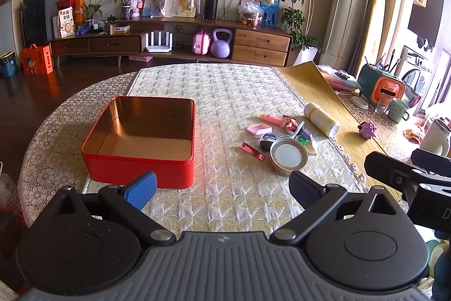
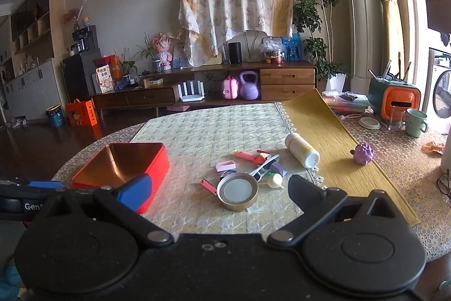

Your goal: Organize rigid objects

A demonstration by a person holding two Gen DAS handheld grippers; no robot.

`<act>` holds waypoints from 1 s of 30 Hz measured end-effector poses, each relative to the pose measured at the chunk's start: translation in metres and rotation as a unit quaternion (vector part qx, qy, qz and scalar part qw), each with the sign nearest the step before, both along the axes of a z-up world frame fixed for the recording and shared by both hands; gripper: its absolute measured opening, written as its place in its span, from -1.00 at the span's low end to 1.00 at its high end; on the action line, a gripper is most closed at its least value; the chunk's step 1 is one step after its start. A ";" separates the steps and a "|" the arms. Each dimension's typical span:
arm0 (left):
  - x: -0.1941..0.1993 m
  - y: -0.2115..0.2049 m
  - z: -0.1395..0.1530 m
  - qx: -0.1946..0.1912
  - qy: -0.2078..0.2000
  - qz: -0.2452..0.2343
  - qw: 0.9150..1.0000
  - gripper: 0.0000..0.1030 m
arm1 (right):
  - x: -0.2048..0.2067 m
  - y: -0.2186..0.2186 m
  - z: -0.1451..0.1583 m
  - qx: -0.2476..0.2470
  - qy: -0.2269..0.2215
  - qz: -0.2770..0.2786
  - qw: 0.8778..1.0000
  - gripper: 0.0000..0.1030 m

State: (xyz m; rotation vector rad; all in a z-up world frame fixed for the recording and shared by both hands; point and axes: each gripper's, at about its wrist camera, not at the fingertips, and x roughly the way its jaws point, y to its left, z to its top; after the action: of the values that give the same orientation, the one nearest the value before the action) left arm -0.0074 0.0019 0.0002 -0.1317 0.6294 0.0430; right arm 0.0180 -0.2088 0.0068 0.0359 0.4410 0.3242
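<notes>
An empty red tin box with a gold inside sits on the quilted mat at the left; it also shows in the right wrist view. A pile of small items lies to its right: a round metal lid, a white and yellow bottle, a pink tube, a pink box and a red clip. My left gripper is open and empty, near the table's front edge. My right gripper is open and empty, just short of the lid.
A yellow mat with a purple spiky toy lies to the right. A green mug, a glass and an orange and green holder stand at the far right. A TV cabinet stands beyond the table.
</notes>
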 end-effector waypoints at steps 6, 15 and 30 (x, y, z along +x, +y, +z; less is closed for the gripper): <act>0.003 -0.003 0.001 0.007 0.001 0.000 1.000 0.95 | 0.001 -0.002 -0.001 0.001 0.000 -0.004 1.000 0.99; 0.003 -0.004 0.004 0.011 -0.010 -0.003 1.000 0.95 | 0.005 -0.004 -0.006 -0.004 0.013 -0.009 1.000 0.99; 0.020 -0.005 -0.003 0.006 0.002 -0.014 1.000 0.96 | 0.023 -0.003 -0.014 -0.006 0.027 0.007 1.000 0.99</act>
State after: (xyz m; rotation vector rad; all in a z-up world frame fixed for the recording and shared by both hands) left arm 0.0126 -0.0033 -0.0030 -0.1112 0.6342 0.0210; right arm 0.0414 -0.2114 -0.0069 0.0302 0.4959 0.3357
